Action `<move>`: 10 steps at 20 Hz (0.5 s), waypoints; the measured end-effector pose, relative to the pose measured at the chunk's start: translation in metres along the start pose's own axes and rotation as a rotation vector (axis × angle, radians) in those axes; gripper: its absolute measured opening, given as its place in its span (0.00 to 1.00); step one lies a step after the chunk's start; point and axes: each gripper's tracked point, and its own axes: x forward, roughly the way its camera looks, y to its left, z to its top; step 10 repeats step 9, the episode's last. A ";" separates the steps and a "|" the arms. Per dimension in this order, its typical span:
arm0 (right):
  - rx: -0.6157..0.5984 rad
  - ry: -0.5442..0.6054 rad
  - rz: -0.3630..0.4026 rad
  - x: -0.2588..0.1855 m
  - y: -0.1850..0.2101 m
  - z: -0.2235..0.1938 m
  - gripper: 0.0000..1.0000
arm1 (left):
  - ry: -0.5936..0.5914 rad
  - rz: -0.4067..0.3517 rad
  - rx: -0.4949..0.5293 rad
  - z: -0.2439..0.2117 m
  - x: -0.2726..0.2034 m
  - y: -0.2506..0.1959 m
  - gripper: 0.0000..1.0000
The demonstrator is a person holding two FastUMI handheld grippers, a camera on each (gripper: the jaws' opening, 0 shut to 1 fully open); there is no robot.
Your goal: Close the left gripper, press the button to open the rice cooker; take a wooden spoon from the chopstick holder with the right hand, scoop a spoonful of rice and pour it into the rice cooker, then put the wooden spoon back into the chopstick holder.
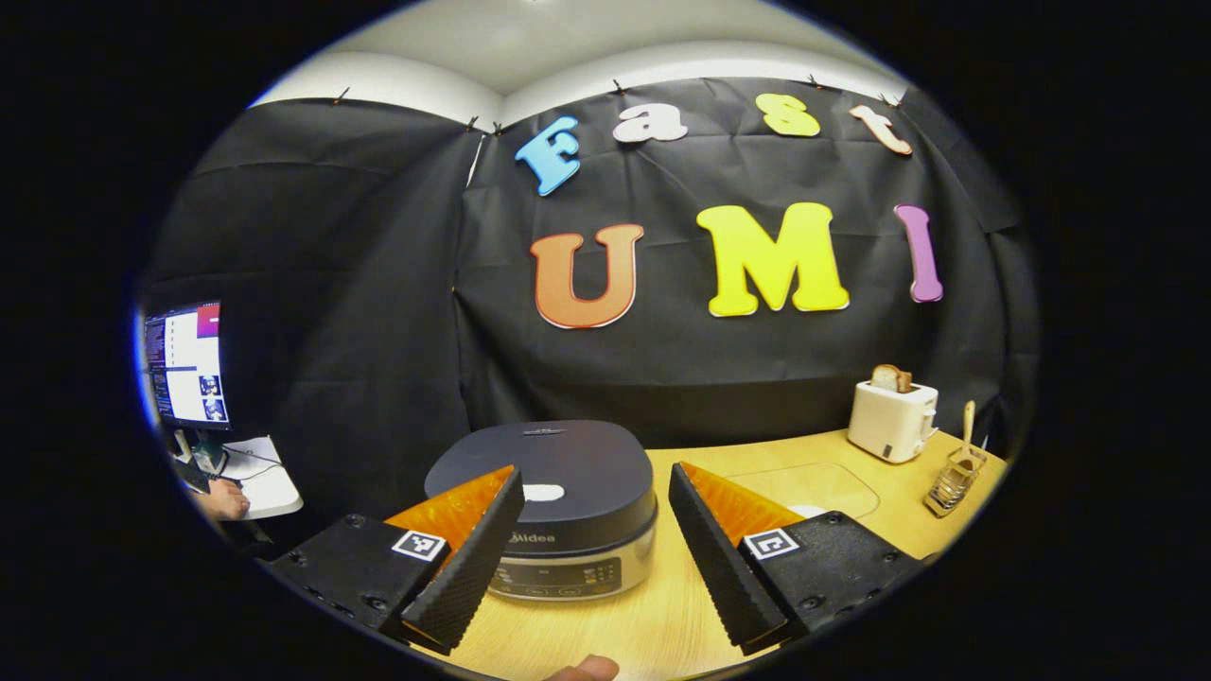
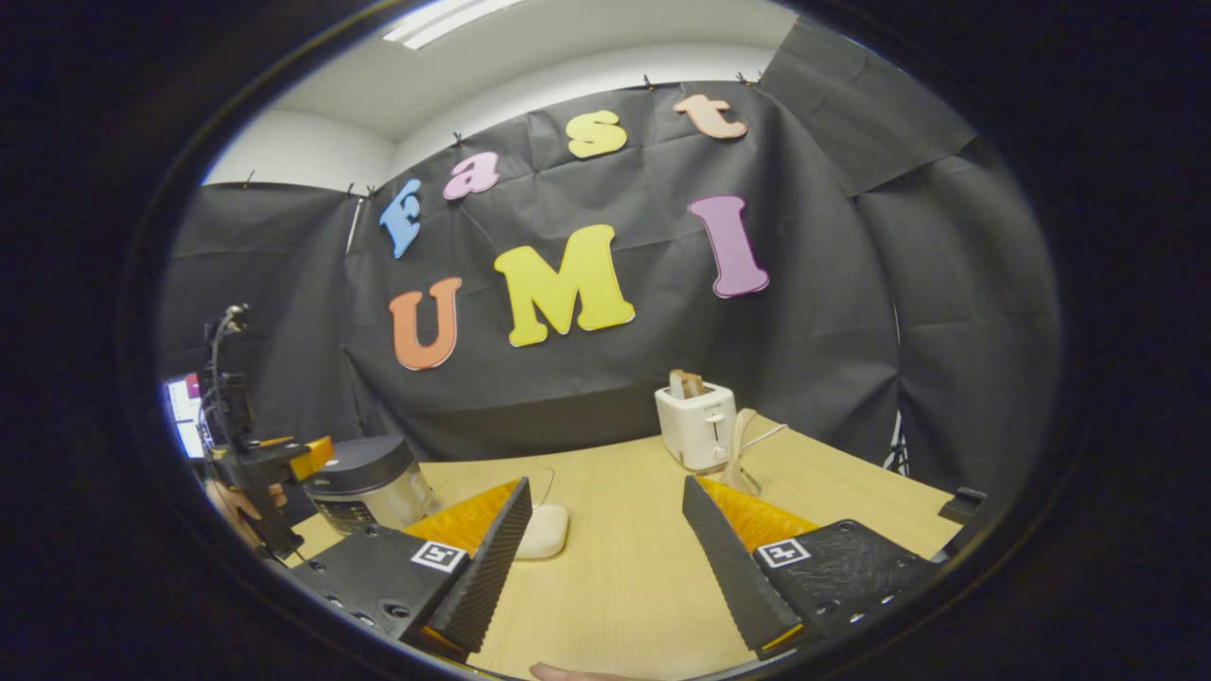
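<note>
Wide apart and holding nothing, the left gripper (image 1: 587, 530) frames the rice cooker (image 1: 547, 506), lid down, at the table's (image 1: 662, 615) near edge. Far right, the wooden spoon (image 1: 968, 423) stands handle-up in the chopstick holder (image 1: 954, 482), beside the toaster (image 1: 891, 416). Equally spread and empty, the right gripper (image 2: 605, 549) hangs over bare tabletop.

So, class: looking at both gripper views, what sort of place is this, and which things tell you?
Probably a mock kitchen counter in a recording booth: a closed rice cooker and a toaster holding bread stand on a wooden table, with black cloth hung behind and a computer monitor beside it.
</note>
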 end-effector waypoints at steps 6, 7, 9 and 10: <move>-0.107 -0.030 0.016 -0.012 0.010 0.012 0.95 | -0.019 -0.110 -0.025 -0.009 -0.082 -0.036 0.98; -0.126 -0.040 -0.001 -0.013 0.006 0.015 0.99 | -0.027 -0.121 -0.037 -0.010 -0.090 -0.039 0.98; -0.138 -0.046 -0.011 -0.016 0.006 0.015 0.92 | -0.026 -0.140 -0.061 -0.013 -0.103 -0.046 0.98; -0.138 -0.046 -0.011 -0.016 0.006 0.015 0.92 | -0.026 -0.140 -0.061 -0.013 -0.103 -0.046 0.98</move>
